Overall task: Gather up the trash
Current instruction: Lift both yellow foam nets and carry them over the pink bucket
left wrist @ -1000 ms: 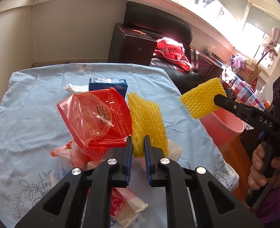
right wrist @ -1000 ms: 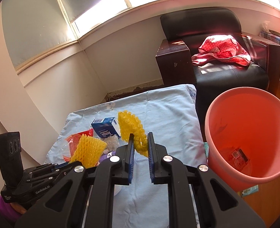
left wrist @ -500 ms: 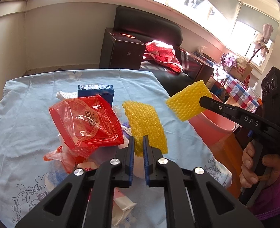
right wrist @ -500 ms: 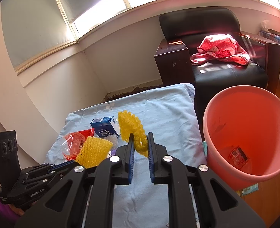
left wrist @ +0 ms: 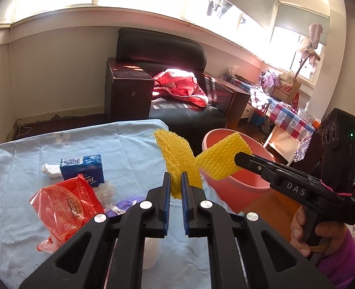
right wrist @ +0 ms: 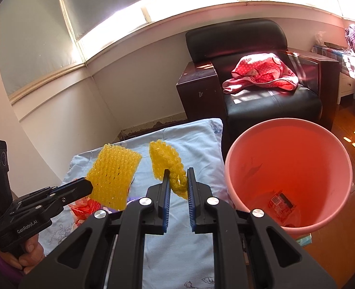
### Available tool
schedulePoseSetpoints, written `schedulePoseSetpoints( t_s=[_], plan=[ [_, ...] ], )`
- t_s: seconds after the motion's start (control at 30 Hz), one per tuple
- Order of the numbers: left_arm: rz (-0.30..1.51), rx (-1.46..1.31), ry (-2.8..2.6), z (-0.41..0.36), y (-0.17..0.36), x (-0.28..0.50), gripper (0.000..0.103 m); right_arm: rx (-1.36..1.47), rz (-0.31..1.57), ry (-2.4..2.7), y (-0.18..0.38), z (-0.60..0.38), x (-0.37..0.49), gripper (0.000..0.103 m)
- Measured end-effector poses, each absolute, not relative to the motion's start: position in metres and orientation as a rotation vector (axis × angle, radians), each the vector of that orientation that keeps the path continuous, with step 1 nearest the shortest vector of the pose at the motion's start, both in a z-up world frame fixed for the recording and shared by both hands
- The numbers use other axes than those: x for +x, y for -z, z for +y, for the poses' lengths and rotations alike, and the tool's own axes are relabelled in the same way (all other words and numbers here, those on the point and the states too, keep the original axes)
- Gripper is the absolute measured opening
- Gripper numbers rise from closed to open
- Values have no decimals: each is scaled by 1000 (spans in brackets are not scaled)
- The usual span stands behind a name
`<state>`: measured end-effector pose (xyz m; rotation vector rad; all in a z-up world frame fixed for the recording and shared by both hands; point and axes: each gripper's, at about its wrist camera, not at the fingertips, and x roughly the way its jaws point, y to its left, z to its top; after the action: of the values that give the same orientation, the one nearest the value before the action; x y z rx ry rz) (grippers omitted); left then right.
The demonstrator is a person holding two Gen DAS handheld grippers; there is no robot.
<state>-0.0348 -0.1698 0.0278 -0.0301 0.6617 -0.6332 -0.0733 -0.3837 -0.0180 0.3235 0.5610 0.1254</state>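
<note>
"DAS" stands in white on the right gripper [left wrist: 236, 161], at three o'clock in the left wrist view. "GenRobot.AI" is printed on the left gripper [right wrist: 88, 187], at eight o'clock in the right wrist view. "new balance" marks the brown paper bag [left wrist: 286, 89].

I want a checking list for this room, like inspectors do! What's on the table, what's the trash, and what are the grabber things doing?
Surface: table under a light blue cloth.
Job's things: pink bin beside the table, with a small wrapper inside; two yellow foam nets, one per gripper.
Clutter: red plastic bag, blue tissue pack, white scraps on the cloth.
Grippers: left gripper shut on a yellow foam net; right gripper shut on the other yellow foam net. Both are held up in the air near the bin.
Cables: nothing seen.
Surroundings: black armchair with a red dotted cloth; bright windows.
</note>
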Motion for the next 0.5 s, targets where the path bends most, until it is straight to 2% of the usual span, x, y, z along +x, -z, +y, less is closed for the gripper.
schedulePoseSetpoints(
  t_s=[0.23,0.5],
  plan=[
    [630,18,719,-221,-39,-33,8,357,524,-13,15,-420,-84,14],
    [661,67,782,-279,-27,-26,8,393,509,106,23,-459,-94,14]
  ],
)
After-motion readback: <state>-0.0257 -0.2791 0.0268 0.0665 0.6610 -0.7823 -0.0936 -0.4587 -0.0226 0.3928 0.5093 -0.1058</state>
